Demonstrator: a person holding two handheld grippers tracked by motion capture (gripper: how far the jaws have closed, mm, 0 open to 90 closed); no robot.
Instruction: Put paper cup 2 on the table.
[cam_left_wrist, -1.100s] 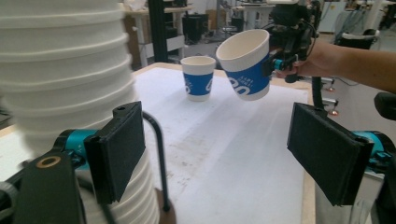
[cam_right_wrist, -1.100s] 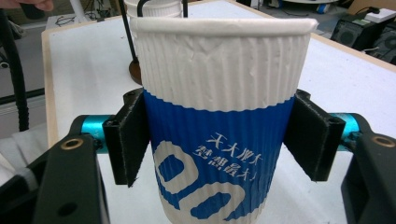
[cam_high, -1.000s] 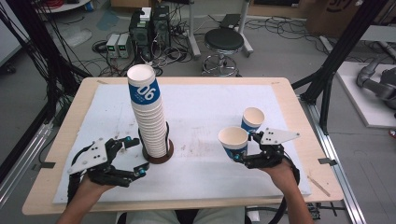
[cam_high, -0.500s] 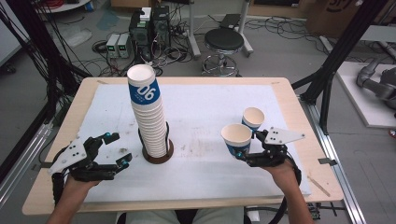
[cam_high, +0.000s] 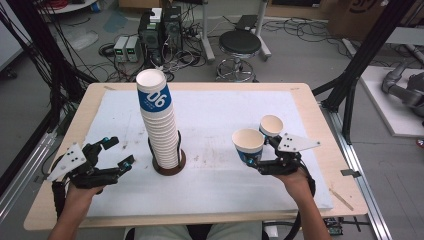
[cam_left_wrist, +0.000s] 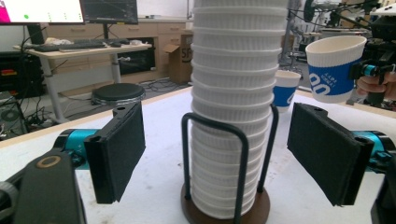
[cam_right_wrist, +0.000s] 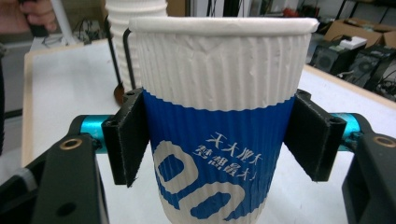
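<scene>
Worktop (cam_high: 220, 100): a white mat is laid over a wooden board.

Cup stack (cam_high: 159, 125): a tall column of nested paper cups is seated upright in a wire holder (cam_high: 169, 162) on a round brown base, left of the worktop's middle. No change of place is noted against the earlier frames.

Held cup (cam_high: 248, 145): a white cup with a blue band is kept upright and clear of the mat, toward the right edge of the worktop. It is clamped at its blue band between the jaws of the right gripper (cam_high: 256, 161). Its position is nearly as it was half a second ago.

Second cup (cam_high: 271, 126): it is seen just behind the held cup; whether it rests on the mat cannot be told.

Left gripper (cam_high: 116, 152): jaws are spread wide and hold nothing. It is found near the left edge, front portion, clear of the cup stack. One second ago it was close beside the holder base; it has since been drawn back leftward.
</scene>
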